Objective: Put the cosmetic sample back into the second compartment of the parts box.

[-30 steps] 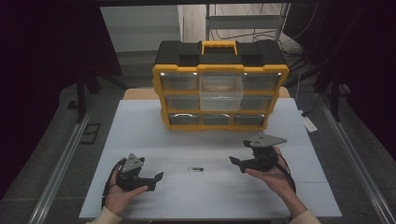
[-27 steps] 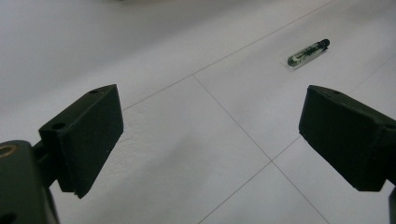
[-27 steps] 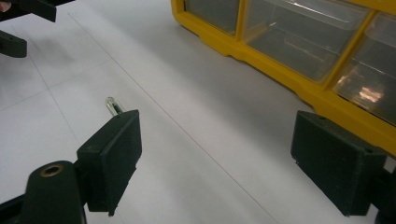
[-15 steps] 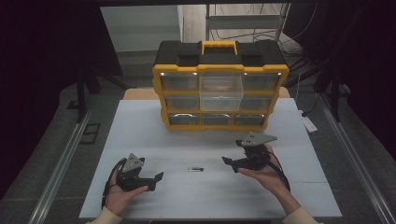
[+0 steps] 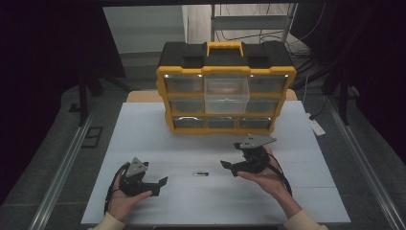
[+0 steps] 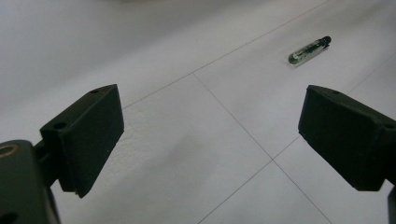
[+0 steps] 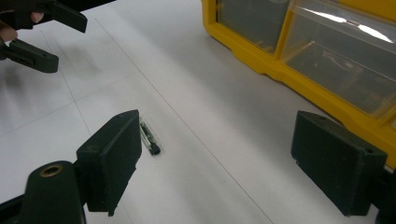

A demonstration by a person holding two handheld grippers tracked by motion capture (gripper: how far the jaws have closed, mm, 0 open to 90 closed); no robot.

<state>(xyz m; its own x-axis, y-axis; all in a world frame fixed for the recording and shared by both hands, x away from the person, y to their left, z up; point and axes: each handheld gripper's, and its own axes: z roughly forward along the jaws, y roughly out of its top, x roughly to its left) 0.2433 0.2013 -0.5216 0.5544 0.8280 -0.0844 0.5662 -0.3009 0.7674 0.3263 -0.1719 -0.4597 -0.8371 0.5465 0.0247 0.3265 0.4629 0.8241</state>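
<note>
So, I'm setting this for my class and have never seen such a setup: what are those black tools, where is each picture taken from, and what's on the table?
A person sits at a white table and holds a hand tool in each hand. Each tool is a gripper with two black jaws that pinch things. The high view looks down from above: the left gripper is at its left, the right gripper at its right. The other two pictures come from small cameras riding on each gripper, looking out between its own jaws.

Between the grippers lies a small dark pen-like object, also seen from the left gripper view and the right gripper view. At the back stands a yellow and black organizer box with clear drawers; its top middle drawer sticks out.

Both grippers are open and hold nothing.
</note>
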